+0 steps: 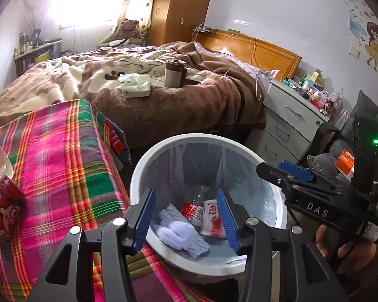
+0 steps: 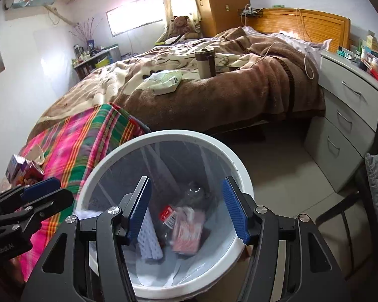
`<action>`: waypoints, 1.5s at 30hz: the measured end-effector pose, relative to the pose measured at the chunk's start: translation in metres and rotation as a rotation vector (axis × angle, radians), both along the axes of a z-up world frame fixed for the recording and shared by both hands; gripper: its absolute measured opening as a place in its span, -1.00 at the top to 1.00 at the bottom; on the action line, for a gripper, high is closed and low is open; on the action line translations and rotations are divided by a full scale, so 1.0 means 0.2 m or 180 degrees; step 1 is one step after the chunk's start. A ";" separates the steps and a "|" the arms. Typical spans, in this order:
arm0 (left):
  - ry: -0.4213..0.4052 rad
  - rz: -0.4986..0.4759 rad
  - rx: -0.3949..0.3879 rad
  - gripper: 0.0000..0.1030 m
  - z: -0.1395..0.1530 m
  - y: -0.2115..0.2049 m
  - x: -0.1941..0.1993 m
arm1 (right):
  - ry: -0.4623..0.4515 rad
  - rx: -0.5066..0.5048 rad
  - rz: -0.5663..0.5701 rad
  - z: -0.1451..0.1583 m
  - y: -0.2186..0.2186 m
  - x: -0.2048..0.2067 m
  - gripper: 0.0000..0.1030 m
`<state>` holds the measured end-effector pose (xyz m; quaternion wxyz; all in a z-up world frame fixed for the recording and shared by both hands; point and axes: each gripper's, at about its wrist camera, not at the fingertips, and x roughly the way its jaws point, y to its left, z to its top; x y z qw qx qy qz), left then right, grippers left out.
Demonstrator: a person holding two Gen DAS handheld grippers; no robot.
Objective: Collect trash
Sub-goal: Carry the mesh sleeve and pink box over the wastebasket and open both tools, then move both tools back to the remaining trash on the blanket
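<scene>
Red snack box (image 1: 2, 209) cut off by left edge of left wrist view. Carton (image 2: 186, 234) in bin (image 2: 118, 156) blurred, label unreadable. Nightstand clutter (image 1: 315, 93) too small to identify. Person's hand (image 1: 340, 249) partly hidden behind handle.

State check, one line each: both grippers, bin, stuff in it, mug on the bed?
left gripper: open, empty, over the bin
right gripper: open, empty, over the bin
bin: upright, lined, no lid
plastic bottle: lying in the bin
white foam net: in the bin
mug: upright on the bed
</scene>
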<state>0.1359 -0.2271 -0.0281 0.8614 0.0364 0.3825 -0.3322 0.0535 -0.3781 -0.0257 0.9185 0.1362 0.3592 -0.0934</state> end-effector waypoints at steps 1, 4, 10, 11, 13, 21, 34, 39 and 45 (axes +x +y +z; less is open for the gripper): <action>-0.0003 0.0012 -0.0014 0.02 0.01 0.02 -0.01 | -0.0013 0.0025 0.0004 0.00 0.00 0.00 -0.17; -0.0017 0.0066 -0.0008 0.02 0.02 0.07 -0.03 | -0.0061 0.0008 0.0034 0.03 0.03 -0.01 -0.17; -0.0093 0.0203 0.0019 0.01 0.09 0.20 -0.08 | -0.0158 -0.0083 0.0112 0.08 0.11 -0.04 -0.17; -0.0112 0.0225 0.0006 0.01 0.10 0.22 -0.09 | -0.0174 -0.0096 0.0127 0.09 0.13 -0.04 -0.17; -0.0142 0.0263 -0.0038 0.01 0.13 0.27 -0.10 | -0.0211 -0.0106 0.0158 0.10 0.16 -0.04 -0.17; -0.0285 0.0484 -0.0065 0.01 0.19 0.46 -0.15 | -0.0339 -0.0114 0.0335 0.15 0.30 -0.04 -0.17; -0.0334 0.1072 -0.0087 -0.01 0.19 0.90 -0.13 | -0.0375 -0.0077 0.0653 0.15 0.57 0.04 -0.17; -0.0303 0.1312 -0.0075 -0.06 0.16 1.07 -0.10 | -0.0376 -0.0068 0.0772 0.15 0.68 0.09 -0.17; -0.0351 0.1662 0.0187 -0.08 0.09 1.22 -0.09 | -0.0326 0.0023 0.0848 0.12 0.78 0.16 -0.17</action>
